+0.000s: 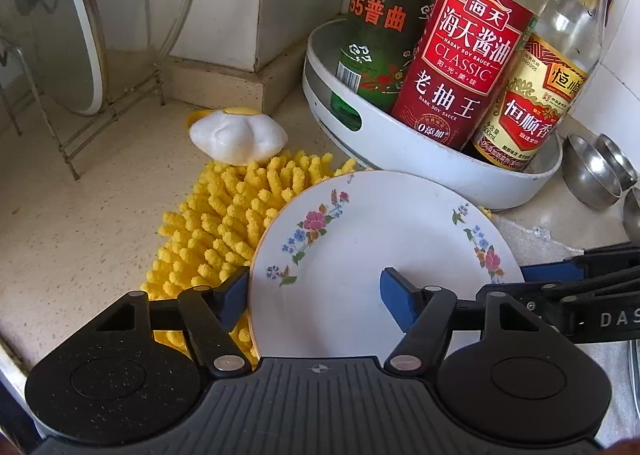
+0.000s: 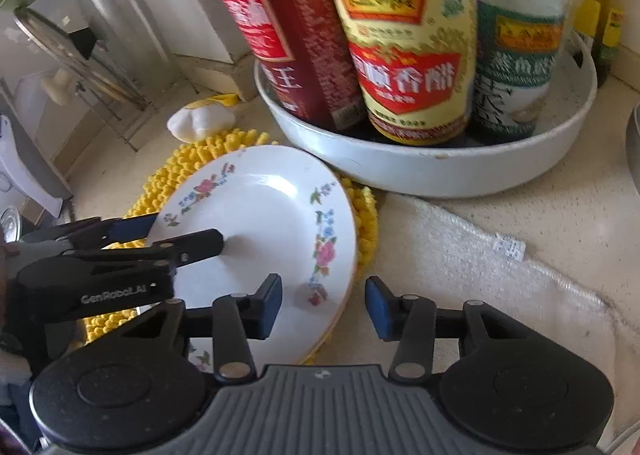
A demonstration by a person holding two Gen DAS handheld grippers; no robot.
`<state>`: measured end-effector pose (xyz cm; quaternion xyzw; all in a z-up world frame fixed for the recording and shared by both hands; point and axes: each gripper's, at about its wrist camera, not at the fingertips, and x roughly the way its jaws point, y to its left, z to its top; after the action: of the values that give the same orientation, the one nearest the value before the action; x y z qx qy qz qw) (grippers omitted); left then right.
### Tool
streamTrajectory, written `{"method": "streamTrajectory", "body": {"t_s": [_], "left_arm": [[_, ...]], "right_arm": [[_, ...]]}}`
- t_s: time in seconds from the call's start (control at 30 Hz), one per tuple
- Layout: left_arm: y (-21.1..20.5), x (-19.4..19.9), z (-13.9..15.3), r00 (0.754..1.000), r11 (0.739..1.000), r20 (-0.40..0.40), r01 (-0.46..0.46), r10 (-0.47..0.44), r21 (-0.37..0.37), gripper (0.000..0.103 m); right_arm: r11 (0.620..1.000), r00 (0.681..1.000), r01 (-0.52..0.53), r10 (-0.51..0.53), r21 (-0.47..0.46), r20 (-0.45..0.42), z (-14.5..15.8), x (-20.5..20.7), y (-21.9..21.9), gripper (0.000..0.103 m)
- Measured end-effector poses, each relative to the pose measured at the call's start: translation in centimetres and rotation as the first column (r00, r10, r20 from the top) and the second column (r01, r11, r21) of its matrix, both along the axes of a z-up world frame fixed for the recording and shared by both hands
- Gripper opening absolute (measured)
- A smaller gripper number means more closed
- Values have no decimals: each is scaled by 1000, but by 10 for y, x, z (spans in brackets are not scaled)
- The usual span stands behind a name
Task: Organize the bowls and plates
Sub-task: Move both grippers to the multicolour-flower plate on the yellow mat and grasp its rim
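A white plate with flower prints [image 1: 360, 239] lies on a yellow chenille mat [image 1: 224, 223]. In the right wrist view a second rim shows under the plate [image 2: 280, 207]. My left gripper [image 1: 316, 295] is open and straddles the plate's left rim, one pad outside it and one over the plate's face. It also shows in the right wrist view, the left gripper [image 2: 188, 233] reaching in from the left. My right gripper [image 2: 324, 307] is open around the plate's right rim, with neither pad pressing. Several small steel bowls [image 1: 592, 175] sit at the far right.
A round white tray [image 1: 400, 151] with sauce bottles stands just behind the plate. A white and yellow egg-shaped thing [image 1: 238, 135] lies past the mat. A wire rack [image 1: 72, 127] with glass lids stands at the left. A white towel [image 2: 480, 267] covers the counter to the right.
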<state>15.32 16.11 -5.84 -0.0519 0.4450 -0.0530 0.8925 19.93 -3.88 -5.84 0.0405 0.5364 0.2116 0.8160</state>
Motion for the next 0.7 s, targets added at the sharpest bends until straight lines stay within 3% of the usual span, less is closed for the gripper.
{"method": "streamTrajectory", "body": {"t_s": [0.3, 0.4, 0.5, 0.7], "left_arm": [[6, 3, 0, 1000, 999, -1, 19, -19, -32, 74], [1, 4, -1, 999, 999, 12, 43, -43, -7, 79], [2, 4, -5, 998, 998, 25, 64, -63, -24, 83], [5, -2, 3, 1000, 999, 14, 26, -25, -45, 73]], "right_arm": [[1000, 1000, 10, -10, -1, -16, -5, 4, 2, 61], [997, 997, 54, -51, 60, -57, -11, 13, -6, 60], [998, 998, 44, -42, 53, -49, -8, 8, -6, 58], [997, 997, 63, -61, 37, -41, 1, 3, -5, 58]]}}
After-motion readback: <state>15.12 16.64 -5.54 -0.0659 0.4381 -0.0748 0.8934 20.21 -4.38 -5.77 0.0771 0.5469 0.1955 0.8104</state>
